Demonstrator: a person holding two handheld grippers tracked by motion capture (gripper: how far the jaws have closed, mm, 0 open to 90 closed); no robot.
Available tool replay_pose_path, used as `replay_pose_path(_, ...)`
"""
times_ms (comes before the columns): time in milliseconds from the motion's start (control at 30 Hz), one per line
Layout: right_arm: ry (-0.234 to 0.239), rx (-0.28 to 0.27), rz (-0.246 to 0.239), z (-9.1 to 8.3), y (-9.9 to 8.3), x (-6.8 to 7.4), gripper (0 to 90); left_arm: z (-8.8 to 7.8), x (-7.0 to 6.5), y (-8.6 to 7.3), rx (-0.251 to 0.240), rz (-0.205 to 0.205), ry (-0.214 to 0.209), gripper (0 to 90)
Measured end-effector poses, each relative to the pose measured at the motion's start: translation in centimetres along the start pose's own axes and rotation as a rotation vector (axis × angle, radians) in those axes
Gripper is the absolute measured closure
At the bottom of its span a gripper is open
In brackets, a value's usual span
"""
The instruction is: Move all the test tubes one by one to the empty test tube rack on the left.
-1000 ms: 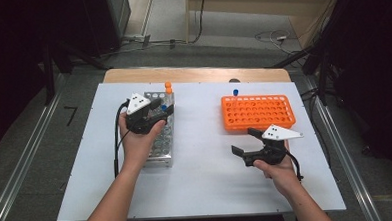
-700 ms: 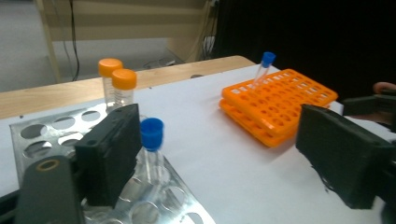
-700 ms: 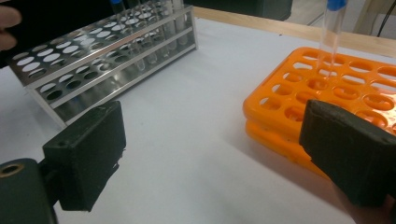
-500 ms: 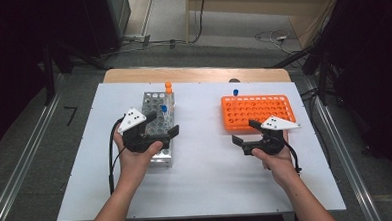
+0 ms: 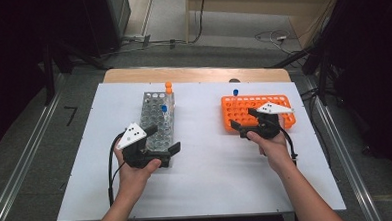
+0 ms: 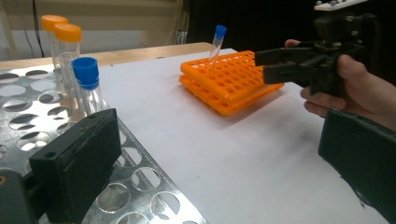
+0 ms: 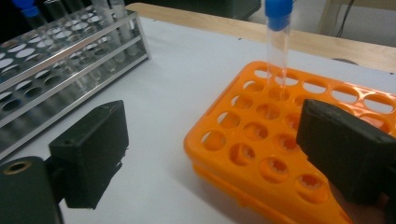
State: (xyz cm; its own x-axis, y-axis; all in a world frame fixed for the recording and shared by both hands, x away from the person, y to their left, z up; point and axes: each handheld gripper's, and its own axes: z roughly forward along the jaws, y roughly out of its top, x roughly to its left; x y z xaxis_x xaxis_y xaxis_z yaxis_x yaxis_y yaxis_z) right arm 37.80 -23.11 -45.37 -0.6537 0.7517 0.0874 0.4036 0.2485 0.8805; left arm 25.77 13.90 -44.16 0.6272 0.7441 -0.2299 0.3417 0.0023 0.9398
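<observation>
On the white table top (image 5: 207,175): two tube racks, two hand-held grippers, nothing gripped by either.

Left side: metal tube rack (image 5: 157,124), shiny perforated plate, running lengthwise away from the person. Three capped tubes standing at its far end, seen up close from the left gripper view: two orange-capped tubes (image 6: 63,44) side by side at the back, one blue-capped tube (image 6: 88,86) a bit nearer. Rest of the visible holes empty.

Left gripper (image 5: 159,144) held in the left hand (image 5: 134,168) right at the near end of that metal rack, jaws spread wide, empty. From its own camera: one jaw sitting over the rack's top plate, the other out over bare table. Touching the plate or just above it? Can't tell.

Right side: orange tube rack (image 5: 244,108), plastic, grid of round holes, well apart from the metal one. Single blue-capped tube (image 7: 279,42) upright in a hole near the far edge, clear body, looks empty.

Right gripper (image 5: 248,123) held in the right hand (image 5: 273,147) at the near left corner of the orange rack, jaws also wide apart, holding nothing. From its own camera: one jaw over the rack's holes, the other over white table beside it. Black cable (image 5: 110,169) looping back from the left gripper along the wrist.
</observation>
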Motion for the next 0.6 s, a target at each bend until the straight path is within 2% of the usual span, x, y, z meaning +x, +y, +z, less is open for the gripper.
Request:
replay_pose_path(333, -0.054, 0.011, 0.028, 2.7, 1.3, -1.2, 15.4, -0.2, -0.4, -0.8, 0.010, 0.001, -0.014, 0.0)
replay_pose_path(467, -0.086, 0.006, 0.042, 3.9, 1.4, -1.5, 20.9, -0.2, -0.4, -0.9, 0.008, 0.001, -0.010, 0.0)
replay_pose_path(600, -0.113, 0.024, 0.058, 4.9, 1.8, -1.7, 27.0, -0.3, -0.4, -0.9, 0.005, -0.004, -0.014, 0.0)
